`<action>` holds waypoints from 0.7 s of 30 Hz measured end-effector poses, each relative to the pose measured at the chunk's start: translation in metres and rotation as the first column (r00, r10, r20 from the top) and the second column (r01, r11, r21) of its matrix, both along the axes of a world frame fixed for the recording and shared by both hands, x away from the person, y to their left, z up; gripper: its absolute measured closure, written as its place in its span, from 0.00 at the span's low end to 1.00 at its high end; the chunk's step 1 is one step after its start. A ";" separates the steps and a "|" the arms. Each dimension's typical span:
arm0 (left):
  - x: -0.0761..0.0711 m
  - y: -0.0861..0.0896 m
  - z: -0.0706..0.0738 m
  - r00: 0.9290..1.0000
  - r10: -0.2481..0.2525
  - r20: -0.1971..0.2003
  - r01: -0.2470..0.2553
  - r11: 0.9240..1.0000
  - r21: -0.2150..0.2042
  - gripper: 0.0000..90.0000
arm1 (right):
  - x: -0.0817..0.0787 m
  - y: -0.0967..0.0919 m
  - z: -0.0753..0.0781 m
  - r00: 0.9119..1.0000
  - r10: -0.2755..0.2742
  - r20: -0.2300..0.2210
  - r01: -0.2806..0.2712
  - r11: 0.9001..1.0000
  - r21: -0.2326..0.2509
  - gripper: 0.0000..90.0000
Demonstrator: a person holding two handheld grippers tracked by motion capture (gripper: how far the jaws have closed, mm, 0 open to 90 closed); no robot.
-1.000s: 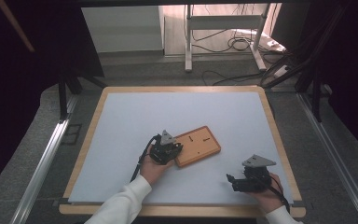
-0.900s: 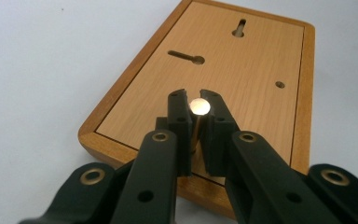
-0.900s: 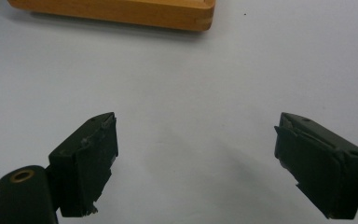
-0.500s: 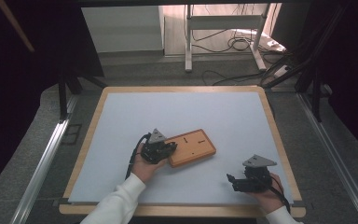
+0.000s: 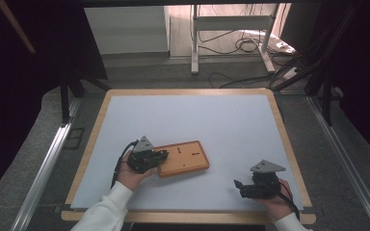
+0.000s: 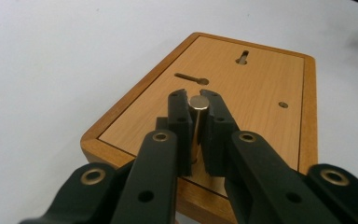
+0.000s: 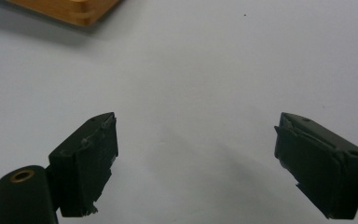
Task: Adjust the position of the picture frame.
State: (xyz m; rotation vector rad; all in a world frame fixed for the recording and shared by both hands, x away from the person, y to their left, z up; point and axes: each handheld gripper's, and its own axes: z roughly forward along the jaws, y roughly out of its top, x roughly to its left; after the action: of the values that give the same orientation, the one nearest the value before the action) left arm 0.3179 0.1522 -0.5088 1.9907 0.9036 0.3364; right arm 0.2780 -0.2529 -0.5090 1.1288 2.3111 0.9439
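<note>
Left gripper view: left gripper [image 6: 198,105] is clenching a metal pin [image 6: 197,122] pointing twelve o'clock over wooden board [image 6: 261,88]; right gripper [image 7: 196,163] is gaping above white tabletop [image 7: 205,70].

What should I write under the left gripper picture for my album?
The left gripper pinches a shiny metal pin between its black fingers above a wooden board with keyhole slots.

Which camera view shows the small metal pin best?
The left gripper view: the metal pin stands upright between the left gripper jaws, above the wooden board. In the high view, the pin is too small to tell. The right gripper view catches a board corner.
</note>
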 end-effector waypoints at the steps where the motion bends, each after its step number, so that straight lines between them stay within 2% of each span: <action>1: -0.001 0.002 -0.002 1.000 -0.001 -0.004 0.001 1.000 0.002 0.94 | 0.000 0.000 0.000 1.000 0.000 0.000 0.000 1.000 -0.001 0.15; 6: 0.001 0.007 -0.008 1.000 -0.004 -0.019 0.004 1.000 0.019 0.94 | 0.000 0.002 -0.001 1.000 0.004 -0.005 -0.004 1.000 -0.004 0.15; 21: 0.008 0.012 -0.019 0.998 0.045 -0.035 -0.043 0.997 0.060 0.92 | -0.001 0.006 -0.002 1.000 0.015 -0.003 -0.015 1.000 -0.007 0.15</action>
State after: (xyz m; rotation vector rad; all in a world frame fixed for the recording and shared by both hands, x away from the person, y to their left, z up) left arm 0.3261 0.1638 -0.5277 2.0394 0.9719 0.3561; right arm 0.2769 -0.2473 -0.5112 1.1125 2.3269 0.9393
